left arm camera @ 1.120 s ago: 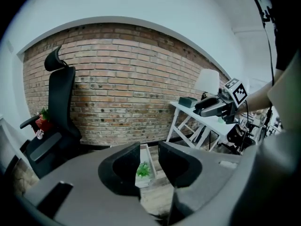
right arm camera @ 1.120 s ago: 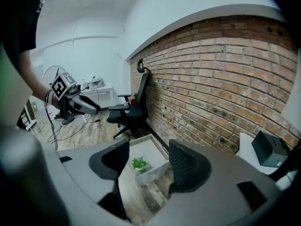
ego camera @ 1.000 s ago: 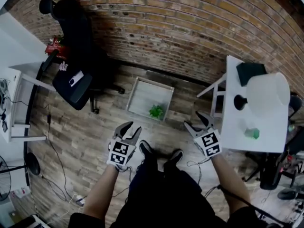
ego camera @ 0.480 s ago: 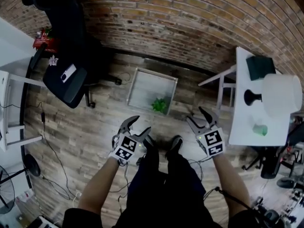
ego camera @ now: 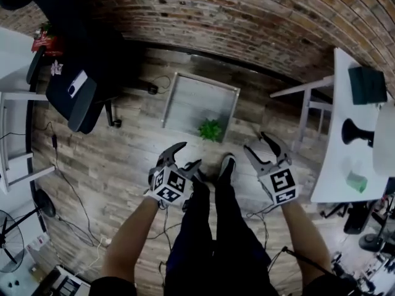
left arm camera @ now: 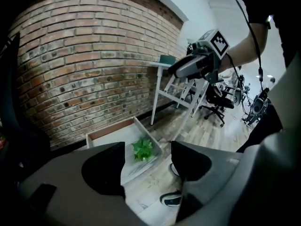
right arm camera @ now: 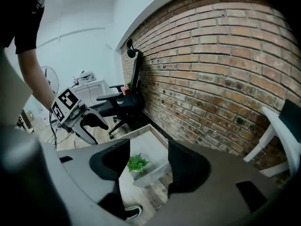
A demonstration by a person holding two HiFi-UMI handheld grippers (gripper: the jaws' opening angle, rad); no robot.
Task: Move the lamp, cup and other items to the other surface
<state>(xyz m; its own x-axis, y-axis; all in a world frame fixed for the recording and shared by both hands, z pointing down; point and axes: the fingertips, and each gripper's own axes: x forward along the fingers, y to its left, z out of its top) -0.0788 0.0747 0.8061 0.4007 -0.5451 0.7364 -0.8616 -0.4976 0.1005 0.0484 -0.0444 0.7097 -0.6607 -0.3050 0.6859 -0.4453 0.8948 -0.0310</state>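
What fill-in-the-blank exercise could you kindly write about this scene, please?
The plant sits in a tray on the ___. The cup on the table is ___. The wall is built of ___. The lamp has a ___ base.
Missing words: floor; green; brick; black.

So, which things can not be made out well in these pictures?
- Lamp: head view, shade cut off by the right edge.
- Green item on the white table: head view, too small and blurred to name.
- Pale object on the black chair: head view, too small to identify.
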